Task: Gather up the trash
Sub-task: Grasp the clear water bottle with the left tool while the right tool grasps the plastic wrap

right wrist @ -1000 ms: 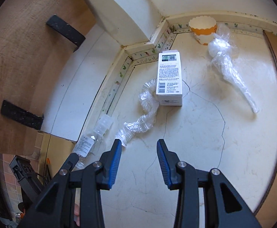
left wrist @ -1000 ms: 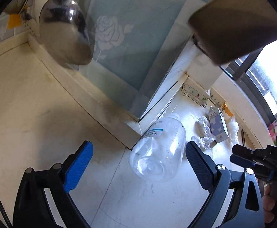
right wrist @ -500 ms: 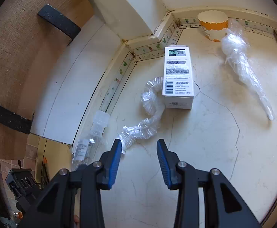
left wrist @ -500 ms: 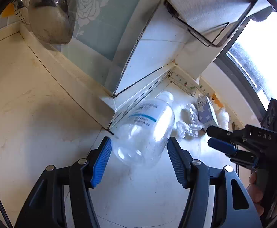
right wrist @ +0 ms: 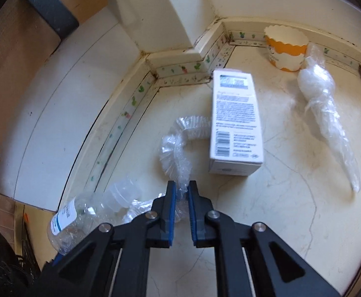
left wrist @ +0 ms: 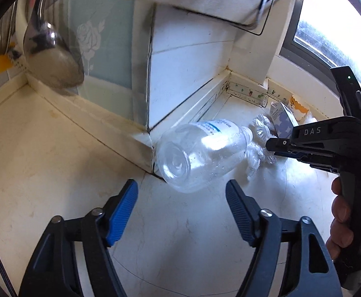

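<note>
Two grippers over a pale stone countertop (right wrist: 279, 210) scattered with trash. The right gripper (right wrist: 179, 198) has its blue-padded jaws pinched nearly together on a crinkled clear plastic wrapper (right wrist: 173, 148), which curls away from the jaws toward a white cardboard box (right wrist: 235, 128) lying flat, printed side up, barcode toward the camera. The wrapper touches the box's left edge. Beyond the box, an orange-and-white paper cup (right wrist: 285, 47) stands upright against the back ledge, and just beside it a twisted clear plastic bag (right wrist: 326, 109) trails down the right of the counter.

Over to the left gripper (left wrist: 181, 203): jaws spread wide, nothing between them, hovering just short of a clear plastic bottle (left wrist: 200, 153). The bottle lies on its side, base toward the camera, cap end pointing at the wrapper, and it sits right against the tiled corner of the wall. In the left wrist view a hand (left wrist: 341, 212) grips the right tool's handle. Metal ladle (left wrist: 52, 57) hanging at upper left, above the counter.
</note>
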Available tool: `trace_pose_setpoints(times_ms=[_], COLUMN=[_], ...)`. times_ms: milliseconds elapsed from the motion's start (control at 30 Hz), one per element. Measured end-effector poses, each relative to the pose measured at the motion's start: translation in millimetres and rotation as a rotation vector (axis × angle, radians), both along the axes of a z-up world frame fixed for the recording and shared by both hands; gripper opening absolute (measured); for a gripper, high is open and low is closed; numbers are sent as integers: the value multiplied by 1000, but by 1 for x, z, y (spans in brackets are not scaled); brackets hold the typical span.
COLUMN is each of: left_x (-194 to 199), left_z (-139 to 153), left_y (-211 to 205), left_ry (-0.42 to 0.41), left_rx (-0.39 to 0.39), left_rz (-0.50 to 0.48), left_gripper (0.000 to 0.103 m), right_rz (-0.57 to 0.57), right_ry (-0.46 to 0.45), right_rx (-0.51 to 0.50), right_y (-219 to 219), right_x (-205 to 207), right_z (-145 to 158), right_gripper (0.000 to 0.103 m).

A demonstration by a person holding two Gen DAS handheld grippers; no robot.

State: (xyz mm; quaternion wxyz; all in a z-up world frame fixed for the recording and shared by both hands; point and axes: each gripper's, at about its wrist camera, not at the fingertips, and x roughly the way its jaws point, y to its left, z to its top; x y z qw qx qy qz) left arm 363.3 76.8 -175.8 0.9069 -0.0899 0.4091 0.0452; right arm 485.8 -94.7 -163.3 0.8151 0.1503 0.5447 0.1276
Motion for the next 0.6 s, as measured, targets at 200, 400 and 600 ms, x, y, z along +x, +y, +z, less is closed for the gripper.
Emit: trace_pose_setpoints(times_ms=[200, 400, 600], left_x=[12, 10, 7], left_z=[10, 19, 25], left_y=[-14, -41, -79], left_ry=[-38, -66, -71], left_rx=[74, 128, 198], left_rz=[-78, -200, -355], left_gripper=[77, 77, 77], right_rz=[70, 81, 57], right_ry=[-39, -49, -49], right_rx=[-8, 4, 34], right_y=[5, -10, -35], right_x=[-6, -14, -23], right_z=[10, 16, 21], right_gripper=[7, 7, 7])
